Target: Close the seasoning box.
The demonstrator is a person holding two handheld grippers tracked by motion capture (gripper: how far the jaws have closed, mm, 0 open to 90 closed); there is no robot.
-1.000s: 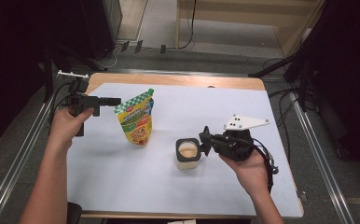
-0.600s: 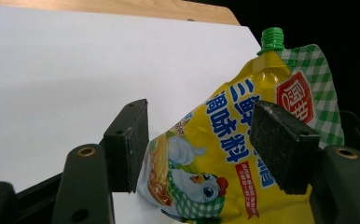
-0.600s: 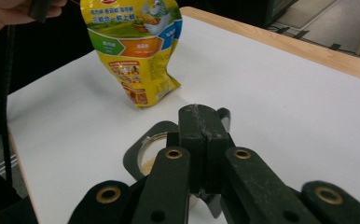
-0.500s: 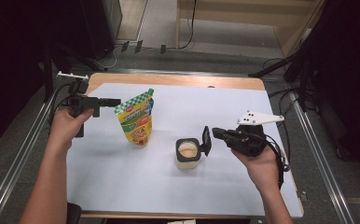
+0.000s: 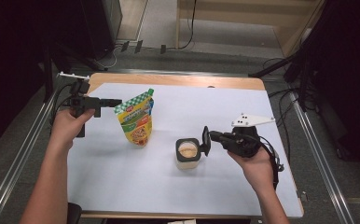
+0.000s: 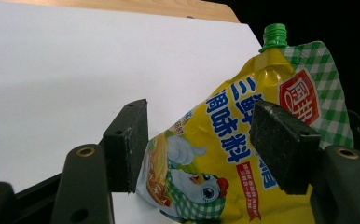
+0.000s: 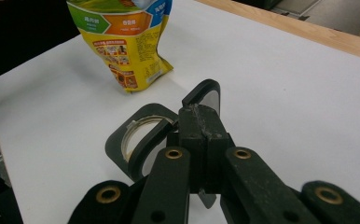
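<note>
The right gripper [image 5: 206, 140] is clamped on a thin black lid [image 7: 201, 100], held upright just beside the open jar [image 5: 188, 152] mid-table; the lid looks light, stiff and likely slippery, so grip its flat edge squarely. The left gripper [image 6: 201, 149] stands half open around a soft, floppy pouch [image 5: 136, 117]; best taken near the top.
</note>
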